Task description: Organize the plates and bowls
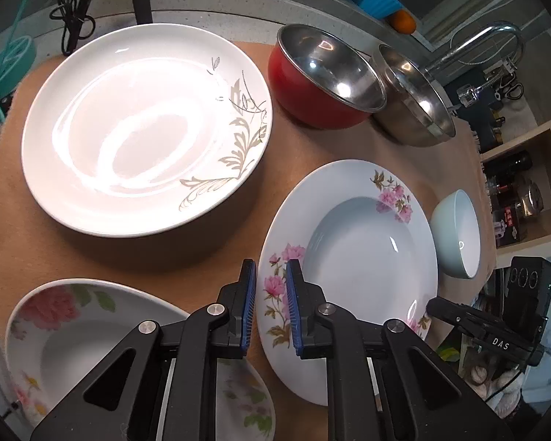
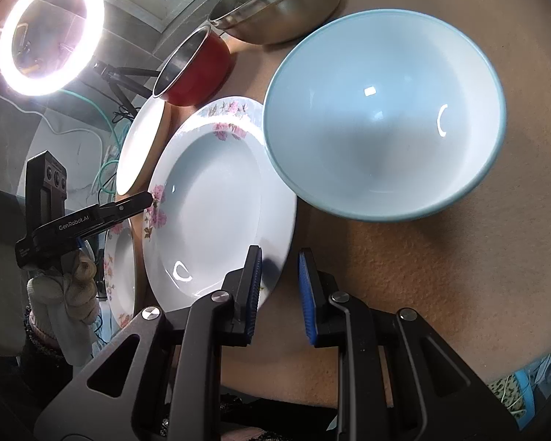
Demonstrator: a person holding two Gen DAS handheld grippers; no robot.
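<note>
On tan surface, pink-flower plate sits btwn big white plate and blue bowl, bowl just beside its rim. Left gripper: jaws straddle plate's rim edge w/ a narrow gap; I can't tell if pads bite. Right gripper: jaws released, one pad over plate's opposite rim, other over bare surface. Red bowl + steel bowl side by side at back. 2nd floral plate beside left gripper.

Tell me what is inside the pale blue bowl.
The pale blue bowl holds nothing visible: in the right wrist view its whole inside shows, bare and glossy, with only light reflections. What lies under it is covered by the bowl itself.
</note>
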